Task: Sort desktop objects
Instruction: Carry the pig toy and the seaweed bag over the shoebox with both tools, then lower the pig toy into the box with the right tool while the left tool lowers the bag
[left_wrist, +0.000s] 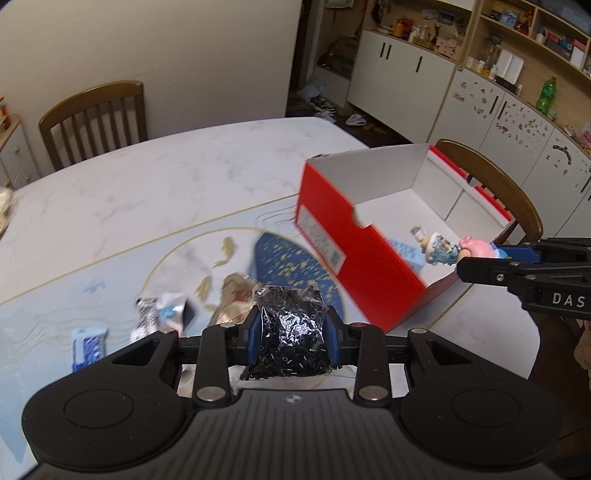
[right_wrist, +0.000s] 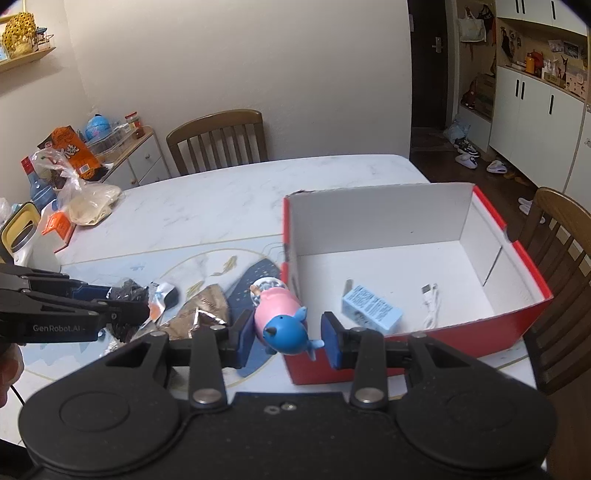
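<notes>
A clear bag of small black parts sat clamped in the left tongs above the tabletop. The right tongs, spread apart, bracketed a pink-and-blue pig figure at the red box wall.

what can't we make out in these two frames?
- Left wrist: red box label and the packets on the mat are motion-blurred, unreadable.
- Left wrist: bottom of the bag of black bits is hidden behind the left tool.
- Right wrist: right tool pads are spread; the pig figure touches one, but the far side's contact is unclear.
- Right wrist: blue carton print is too small.
</notes>
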